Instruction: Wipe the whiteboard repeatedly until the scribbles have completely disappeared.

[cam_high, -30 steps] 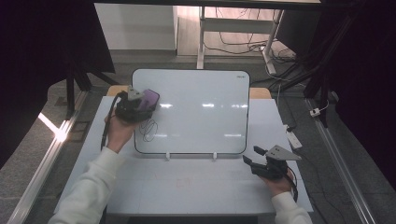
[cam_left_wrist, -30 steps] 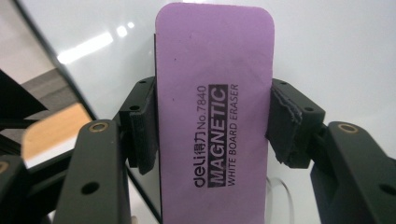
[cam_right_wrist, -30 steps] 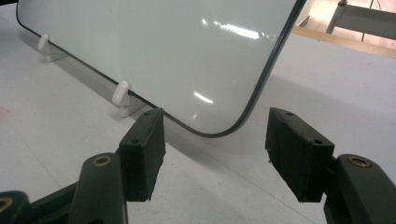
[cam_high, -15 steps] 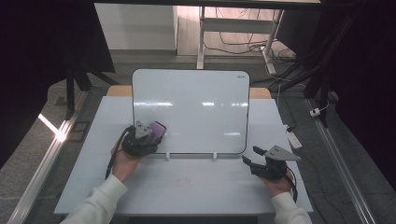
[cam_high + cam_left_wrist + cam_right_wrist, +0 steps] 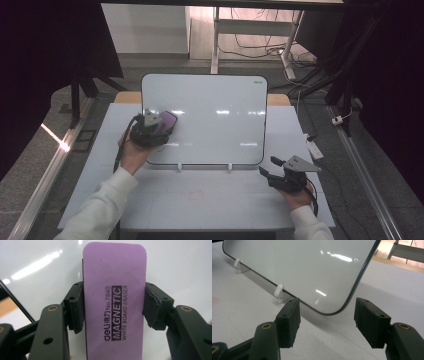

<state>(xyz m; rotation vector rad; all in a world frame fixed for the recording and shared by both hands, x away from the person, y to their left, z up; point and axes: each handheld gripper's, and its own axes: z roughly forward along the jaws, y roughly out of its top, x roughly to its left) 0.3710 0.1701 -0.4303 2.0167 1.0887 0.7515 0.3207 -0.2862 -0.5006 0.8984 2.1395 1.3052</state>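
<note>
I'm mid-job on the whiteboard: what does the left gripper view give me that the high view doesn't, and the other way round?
The left gripper view alone makes the eraser's print legible, "MAGNETIC WHITE BOARD ERASER", and shows both pads pressed on its long edges. The high view alone shows the right gripper low on the table near the whiteboard's lower right corner, plus the board's two white stand clips. Both show the purple eraser in the left gripper against the white surface.

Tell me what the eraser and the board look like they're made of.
Eraser: matte purple top, probably foam or soft plastic, with no glare; its print reads "magnetic white board eraser".
Board: smooth, glossy white face, likely coated metal or melamine, mirroring the ceiling lights; thin dark rim, white clip feet that look plastic.
</note>
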